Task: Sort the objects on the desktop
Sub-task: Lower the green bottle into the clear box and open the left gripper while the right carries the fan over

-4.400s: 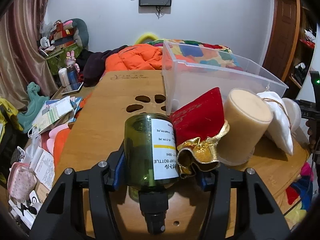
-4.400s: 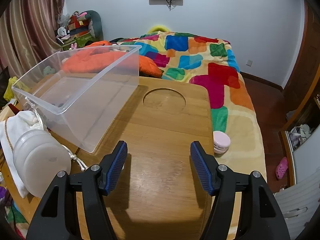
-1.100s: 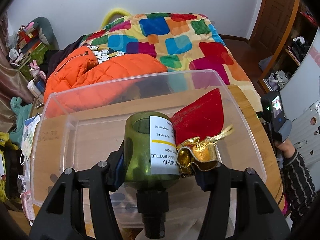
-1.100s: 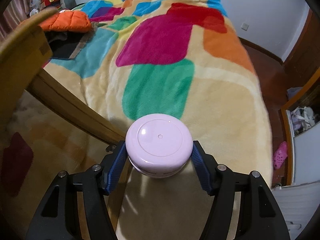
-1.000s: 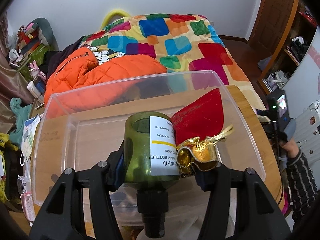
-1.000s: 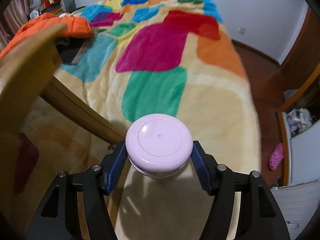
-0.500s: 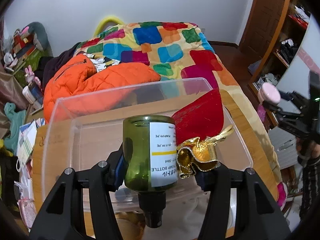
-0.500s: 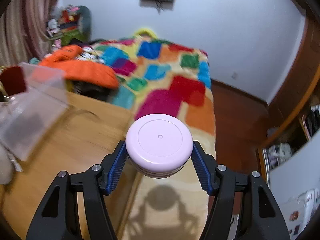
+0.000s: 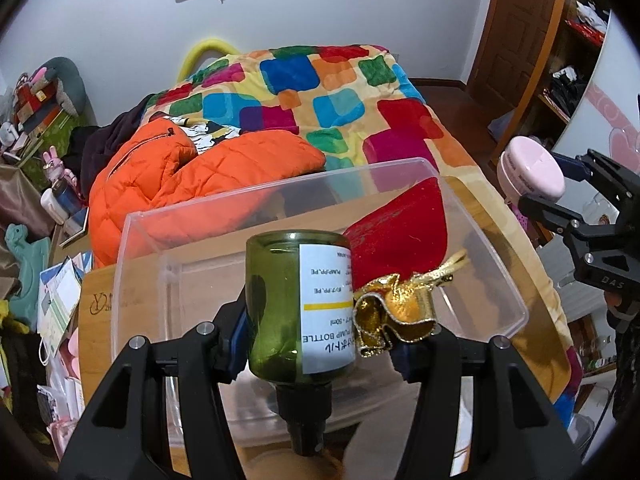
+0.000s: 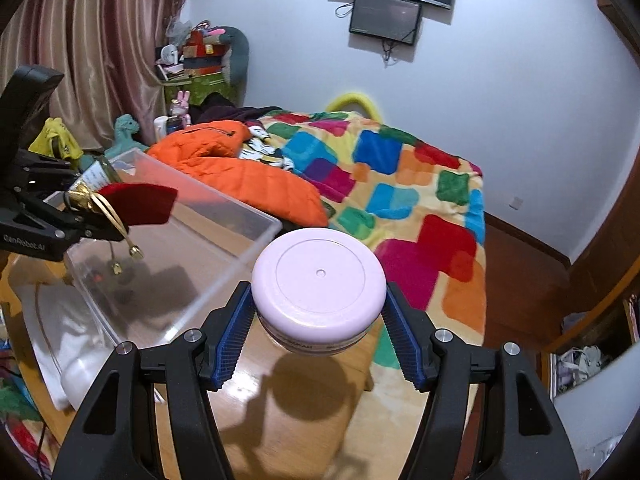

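My left gripper pinches a green bottle and a red pouch together, both held above the clear bin. My right gripper clamps a pink jar, which hangs over the wooden table just off the bin's right corner. Beyond the bin lies an orange jacket on the patchwork blanket.

My left wrist view looks steeply down from close above the clear bin, facing the bed beyond it. My right wrist view looks from the bin's right, tilted down toward that bed. Both share the bin.
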{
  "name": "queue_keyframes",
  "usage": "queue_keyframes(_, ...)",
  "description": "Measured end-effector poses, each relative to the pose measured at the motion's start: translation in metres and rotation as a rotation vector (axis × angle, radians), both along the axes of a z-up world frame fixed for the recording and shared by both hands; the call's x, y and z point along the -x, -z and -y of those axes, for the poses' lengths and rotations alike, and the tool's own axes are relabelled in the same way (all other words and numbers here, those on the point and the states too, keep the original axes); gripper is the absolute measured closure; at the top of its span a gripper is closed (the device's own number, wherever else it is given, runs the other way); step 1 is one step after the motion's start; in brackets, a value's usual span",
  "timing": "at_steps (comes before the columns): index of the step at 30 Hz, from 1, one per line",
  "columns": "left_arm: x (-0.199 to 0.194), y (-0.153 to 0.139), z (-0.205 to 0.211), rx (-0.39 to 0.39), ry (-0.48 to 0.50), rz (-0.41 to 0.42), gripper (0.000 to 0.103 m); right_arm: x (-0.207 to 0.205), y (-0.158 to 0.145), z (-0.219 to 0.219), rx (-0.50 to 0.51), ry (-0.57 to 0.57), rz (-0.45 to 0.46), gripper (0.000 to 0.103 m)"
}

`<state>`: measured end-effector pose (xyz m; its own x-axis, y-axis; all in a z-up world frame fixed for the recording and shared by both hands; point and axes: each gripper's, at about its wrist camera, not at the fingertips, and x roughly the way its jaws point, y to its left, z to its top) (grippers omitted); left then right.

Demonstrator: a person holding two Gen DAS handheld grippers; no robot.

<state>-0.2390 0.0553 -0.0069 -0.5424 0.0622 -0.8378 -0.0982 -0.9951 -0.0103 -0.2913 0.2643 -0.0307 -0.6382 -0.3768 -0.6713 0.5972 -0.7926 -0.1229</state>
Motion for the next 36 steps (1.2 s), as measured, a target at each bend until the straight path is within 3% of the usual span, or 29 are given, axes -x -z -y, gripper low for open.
queue_keyframes(19,0.023,0.021,0.032,-0.034,0.042,0.073,0.048,0.004,0.002,0.067,-0.041,-0.128,0.058,0.043)
queue_keyframes(24,0.025,0.026,0.039,-0.069,0.045,0.101,0.048,-0.001,0.012,0.085,-0.090,-0.176,0.070,0.045)
queue_keyframes(32,0.026,0.031,0.040,-0.062,0.061,0.124,0.048,-0.001,0.025,0.101,-0.135,-0.197,0.094,0.046)
queue_keyframes(36,0.026,0.029,0.039,-0.069,0.070,0.121,0.043,-0.002,0.031,0.105,-0.150,-0.198,0.113,0.046)
